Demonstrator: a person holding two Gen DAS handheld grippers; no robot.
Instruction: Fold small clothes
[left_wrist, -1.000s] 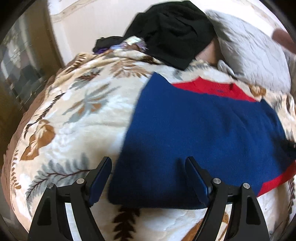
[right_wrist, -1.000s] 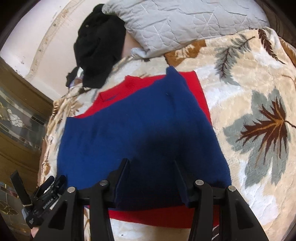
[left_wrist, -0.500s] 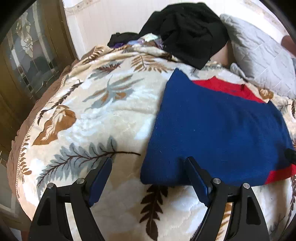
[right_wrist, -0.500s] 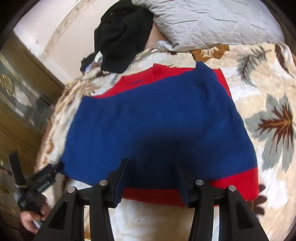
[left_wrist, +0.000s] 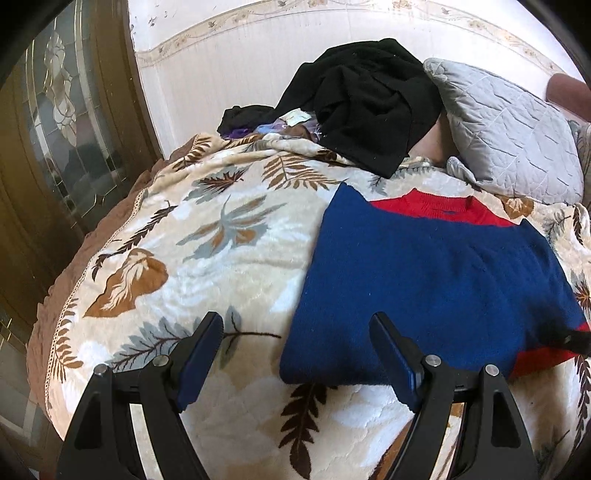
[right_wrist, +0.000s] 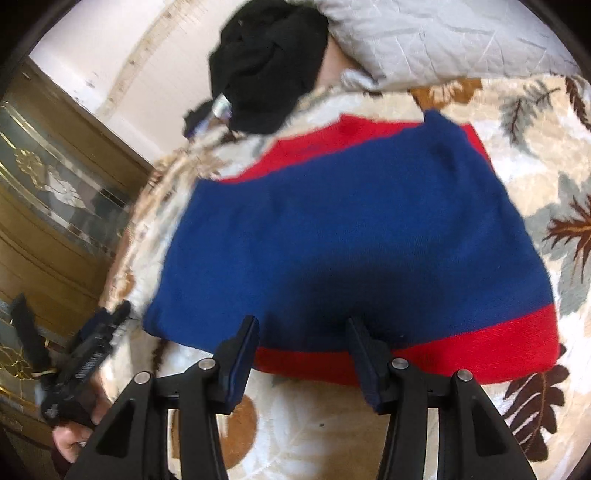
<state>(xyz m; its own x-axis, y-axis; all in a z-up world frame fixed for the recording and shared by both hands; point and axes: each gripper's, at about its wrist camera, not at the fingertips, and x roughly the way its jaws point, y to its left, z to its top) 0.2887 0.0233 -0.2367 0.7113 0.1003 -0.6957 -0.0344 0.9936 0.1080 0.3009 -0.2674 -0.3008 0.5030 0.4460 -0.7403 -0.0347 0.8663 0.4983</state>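
Observation:
A blue and red knit sweater (left_wrist: 436, 280) lies folded flat on the leaf-patterned blanket (left_wrist: 207, 266), blue layer on top, red collar at the far end. It also shows in the right wrist view (right_wrist: 354, 236), with a red hem band nearest me. My left gripper (left_wrist: 295, 343) is open and empty, above the sweater's near left corner. My right gripper (right_wrist: 301, 339) is open and empty, just above the red hem. The left gripper shows in the right wrist view (right_wrist: 85, 354), held in a hand at the bed's left edge.
A pile of black clothes (left_wrist: 365, 114) lies at the head of the bed beside a grey quilted pillow (left_wrist: 509, 136). A wooden door with patterned glass (left_wrist: 55, 122) stands to the left. The bed's edge drops off at the left.
Both grippers have pulled back and up from the sweater, which now lies farther away in both views. The sweater has not changed shape. Both stay open.

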